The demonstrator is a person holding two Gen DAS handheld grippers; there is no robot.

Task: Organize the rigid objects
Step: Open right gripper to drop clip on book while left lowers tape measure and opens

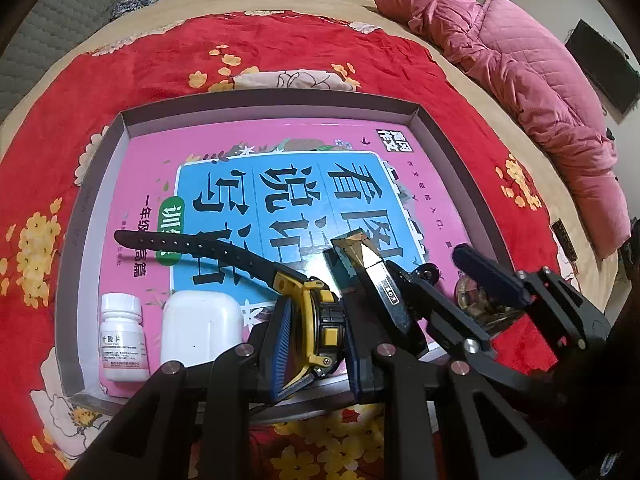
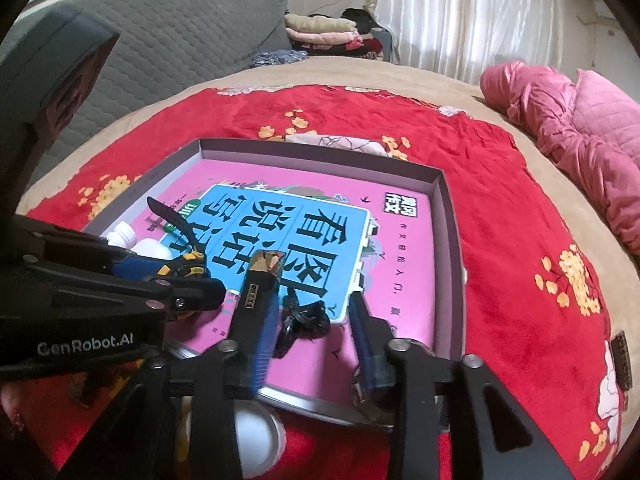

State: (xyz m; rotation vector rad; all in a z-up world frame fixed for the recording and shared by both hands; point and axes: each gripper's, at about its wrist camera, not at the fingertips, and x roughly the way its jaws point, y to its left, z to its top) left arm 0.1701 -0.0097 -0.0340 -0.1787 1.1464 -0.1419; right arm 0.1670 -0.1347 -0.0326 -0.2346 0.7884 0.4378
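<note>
A shallow grey box [image 1: 272, 110] lies on the bed with a pink and blue book [image 1: 280, 200] on its floor. My left gripper [image 1: 316, 332] is shut on a yellow and black watch [image 1: 326, 316], whose black strap trails up to the left. A white pill bottle [image 1: 122, 336] and a white earbud case [image 1: 200, 328] stand beside it in the box. My right gripper [image 2: 316, 300] is open over the book. A black bar with a gold end [image 2: 260, 280] leans against its left pad only. A small black clip-like piece [image 2: 300, 320] lies between the fingers.
The box rests on a red floral blanket [image 2: 500, 200]. A pink quilted coat [image 2: 580, 128] lies at the right edge of the bed. Folded clothes [image 2: 320, 32] and a grey padded surface [image 2: 180, 40] are behind. A white round object [image 2: 256, 432] sits just outside the box's near wall.
</note>
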